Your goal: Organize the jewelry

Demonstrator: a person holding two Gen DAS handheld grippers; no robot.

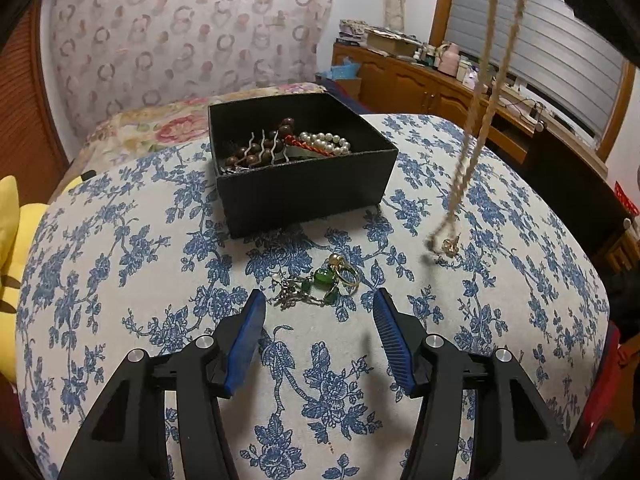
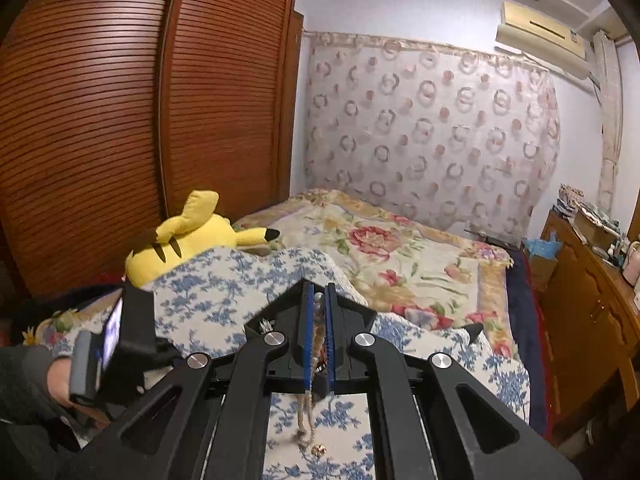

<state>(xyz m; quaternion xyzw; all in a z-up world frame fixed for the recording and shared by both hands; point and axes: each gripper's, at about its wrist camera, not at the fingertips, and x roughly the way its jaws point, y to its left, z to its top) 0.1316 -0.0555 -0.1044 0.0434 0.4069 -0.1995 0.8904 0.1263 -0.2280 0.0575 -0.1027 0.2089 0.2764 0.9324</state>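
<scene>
A black open box [image 1: 304, 188] stands on the blue-flowered cloth [image 1: 120, 240] and holds brown beads, a pearl bracelet [image 1: 326, 142], a red cord and wavy silver hairpins. A tangle of green-stone jewelry with a gold ring [image 1: 320, 284] lies in front of the box, just beyond my left gripper [image 1: 318, 308], which is open and empty. My right gripper [image 2: 319, 300] is shut on a gold rope chain necklace [image 2: 316, 344]. The chain hangs down at the right of the left wrist view [image 1: 480, 120], its pendant [image 1: 448, 246] just above the cloth.
A yellow plush toy [image 2: 188, 236] lies at the left by the slatted wooden wardrobe [image 2: 120, 120]. A flowered bedspread [image 2: 400, 248] lies behind the cloth. A wooden cabinet [image 1: 420, 84] with clutter stands at the right under the window.
</scene>
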